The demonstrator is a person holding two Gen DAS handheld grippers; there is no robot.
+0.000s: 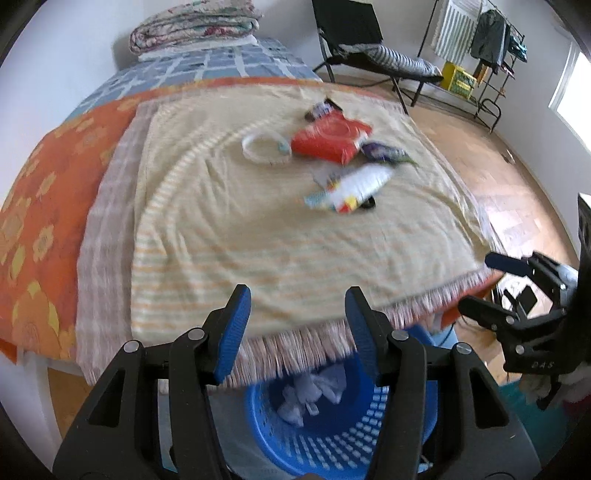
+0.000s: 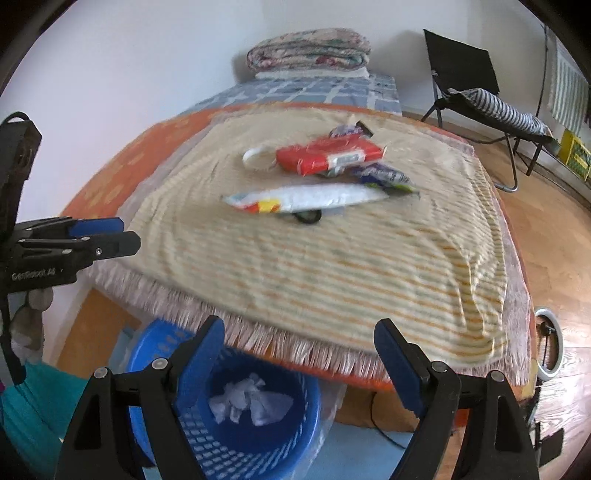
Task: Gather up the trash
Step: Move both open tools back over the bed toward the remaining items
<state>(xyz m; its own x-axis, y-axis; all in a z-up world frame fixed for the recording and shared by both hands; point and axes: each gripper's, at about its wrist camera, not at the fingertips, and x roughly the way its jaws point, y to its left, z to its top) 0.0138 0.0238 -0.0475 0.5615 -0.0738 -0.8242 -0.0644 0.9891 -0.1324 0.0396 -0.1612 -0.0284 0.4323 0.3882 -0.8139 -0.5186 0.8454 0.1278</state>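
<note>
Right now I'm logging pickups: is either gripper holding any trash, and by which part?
Nothing is held. The left gripper and right gripper are both empty above the blue basket.

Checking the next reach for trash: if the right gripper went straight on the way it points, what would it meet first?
Likely the striped blanket near its fringed edge, short of the white wrapper. The right gripper is empty, jaws open; depth is uncertain.

A home bedroom: blanket-covered bed, folded floral quilt, black folding chair, metal clothes rack.
</note>
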